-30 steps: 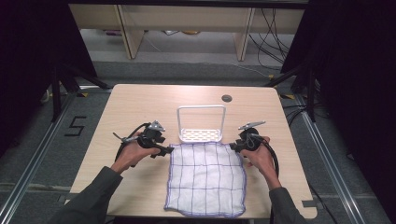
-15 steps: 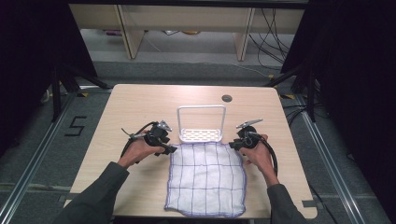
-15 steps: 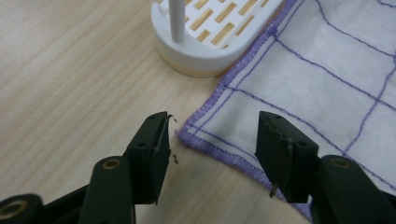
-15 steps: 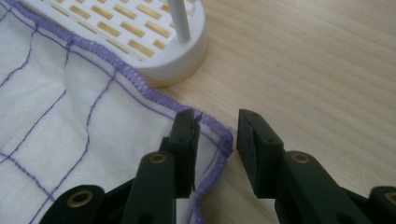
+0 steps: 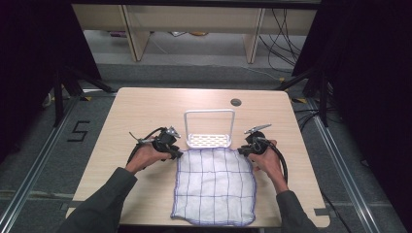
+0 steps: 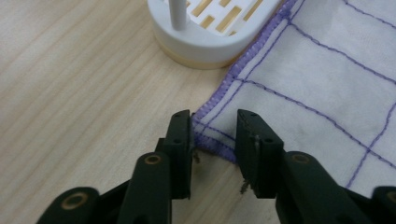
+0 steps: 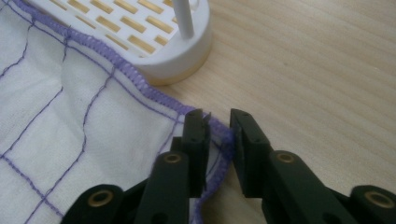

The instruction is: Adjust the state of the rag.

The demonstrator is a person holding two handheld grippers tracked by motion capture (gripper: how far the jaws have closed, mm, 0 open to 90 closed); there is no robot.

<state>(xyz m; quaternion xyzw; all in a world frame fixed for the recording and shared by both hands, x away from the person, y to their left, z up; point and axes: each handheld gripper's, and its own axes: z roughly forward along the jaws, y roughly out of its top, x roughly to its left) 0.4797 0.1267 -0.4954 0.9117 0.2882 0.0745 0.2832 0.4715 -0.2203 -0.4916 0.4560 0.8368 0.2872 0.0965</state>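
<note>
High view: a white cloth (image 5: 214, 187) with a purple grid and purple stitched hem lies flat on the wooden bench (image 5: 145, 104), filling the near centre. At its 12 o'clock edge stands a white slotted rack (image 5: 209, 140) with an upright wire hoop, touching the cloth's far hem. A small dark round fitting (image 5: 236, 102) sits in the bench at 1 o'clock from the rack.

The left gripper (image 5: 171, 150) rests at the cloth's 10 o'clock corner; the right gripper (image 5: 244, 149) rests at the 2 o'clock corner. Each is carried by a hand in a dark sleeve.

Left gripper view: the fingers (image 6: 180, 135) have just been closing and straddle the cloth corner (image 6: 212, 135), with the hem between them; a gap remains on both sides, so the corner is not yet clamped.

Right gripper view: the fingers (image 7: 245, 140) have likewise just been closing around the opposite corner (image 7: 219, 135). The hem rises between them and appears to brush the left finger, though firm contact cannot be confirmed from this angle.
</note>
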